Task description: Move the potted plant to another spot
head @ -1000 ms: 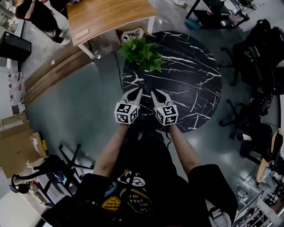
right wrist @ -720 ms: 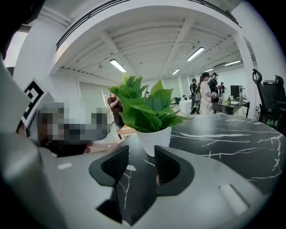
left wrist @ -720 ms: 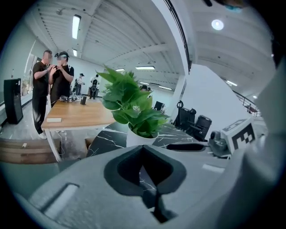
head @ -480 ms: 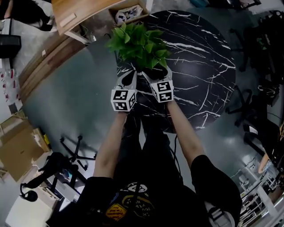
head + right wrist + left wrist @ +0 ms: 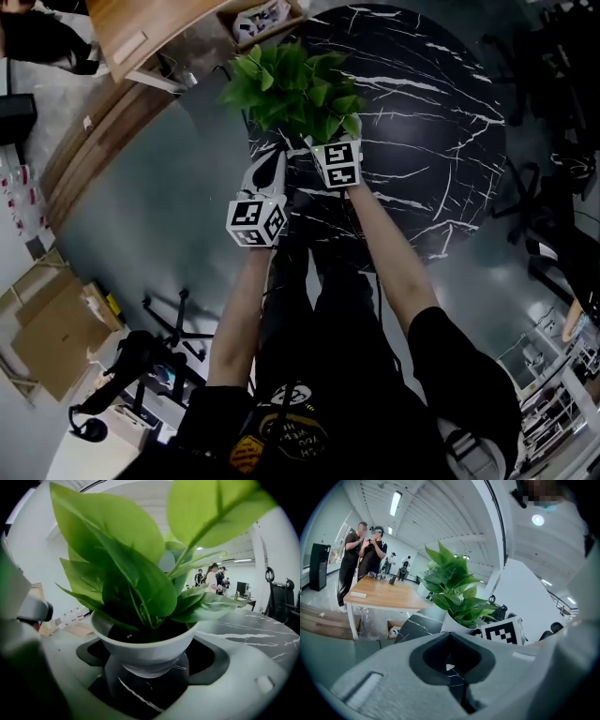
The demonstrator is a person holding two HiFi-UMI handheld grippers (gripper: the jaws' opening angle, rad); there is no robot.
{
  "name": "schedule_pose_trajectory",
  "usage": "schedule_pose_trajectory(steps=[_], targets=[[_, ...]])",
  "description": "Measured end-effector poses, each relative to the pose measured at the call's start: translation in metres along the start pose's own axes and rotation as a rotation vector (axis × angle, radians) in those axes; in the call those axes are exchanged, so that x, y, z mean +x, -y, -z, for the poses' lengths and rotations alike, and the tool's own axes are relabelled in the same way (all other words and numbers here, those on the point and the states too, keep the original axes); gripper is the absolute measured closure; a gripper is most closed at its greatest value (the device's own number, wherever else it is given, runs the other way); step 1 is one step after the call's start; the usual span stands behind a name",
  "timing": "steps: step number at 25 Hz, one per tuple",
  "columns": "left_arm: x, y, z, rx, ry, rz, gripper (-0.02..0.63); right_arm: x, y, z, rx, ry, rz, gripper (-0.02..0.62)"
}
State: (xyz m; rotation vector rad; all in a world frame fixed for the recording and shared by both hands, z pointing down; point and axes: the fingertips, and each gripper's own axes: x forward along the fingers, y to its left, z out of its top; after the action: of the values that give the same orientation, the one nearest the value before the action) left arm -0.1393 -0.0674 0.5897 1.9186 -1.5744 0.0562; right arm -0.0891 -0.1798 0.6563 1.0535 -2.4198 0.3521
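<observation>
One white pot [image 5: 140, 641] with one leafy plant [image 5: 126, 569] stands at the bench's [image 5: 422, 122] left edge. My right hand-held gripper [image 5: 152, 657] gapes wide around it. My left hand-held gripper [image 5: 448, 637] is closed, empty.

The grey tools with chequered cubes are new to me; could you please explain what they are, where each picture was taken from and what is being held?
A person holds a two-jaw gripper in each hand; the marked cubes belong to them. The head view looks down from the person's head; each gripper view looks along one gripper's jaws. A leafy green plant in a white pot stands on the round black white-veined table. The right gripper has its jaws apart around the pot; contact I cannot judge. The left gripper is shut, holding nothing.
</observation>
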Motion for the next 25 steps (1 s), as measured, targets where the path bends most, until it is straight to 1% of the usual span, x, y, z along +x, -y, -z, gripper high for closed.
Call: schedule_pose_trajectory(steps=[2, 6, 8, 11, 13, 15, 18, 21, 25], targets=[[-0.003, -0.002, 0.002, -0.015, -0.002, -0.002, 0.601, 0.0, 0.0, -0.001, 0.02, 0.008, 0.037, 0.101], [0.0, 0.005, 0.006, 0.02, -0.034, 0.024, 0.601, -0.002, 0.002, -0.001, 0.024, 0.012, 0.06, 0.101], [0.007, 0.013, 0.007, 0.04, -0.052, 0.046, 0.601, -0.006, 0.011, 0.0, 0.027, 0.007, 0.08, 0.101], [0.02, 0.036, 0.009, 0.081, -0.077, 0.094, 0.601, -0.023, 0.037, 0.007, 0.073, -0.01, 0.149, 0.101], [0.031, 0.057, 0.013, 0.107, -0.095, 0.139, 0.601, -0.041, 0.063, 0.016, 0.105, -0.009, 0.203, 0.103], [0.045, 0.082, 0.019, 0.124, -0.114, 0.2, 0.601, -0.064, 0.097, 0.031, 0.153, -0.012, 0.265, 0.101], [0.068, 0.118, 0.028, 0.151, -0.154, 0.293, 0.601, -0.11, 0.157, 0.058, 0.231, -0.02, 0.388, 0.101], [0.084, 0.161, 0.038, 0.188, -0.189, 0.37, 0.601, -0.169, 0.217, 0.092, 0.301, -0.042, 0.518, 0.103], [0.097, 0.227, 0.057, 0.251, -0.237, 0.491, 0.601, -0.261, 0.281, 0.147, 0.441, -0.071, 0.703, 0.103]])
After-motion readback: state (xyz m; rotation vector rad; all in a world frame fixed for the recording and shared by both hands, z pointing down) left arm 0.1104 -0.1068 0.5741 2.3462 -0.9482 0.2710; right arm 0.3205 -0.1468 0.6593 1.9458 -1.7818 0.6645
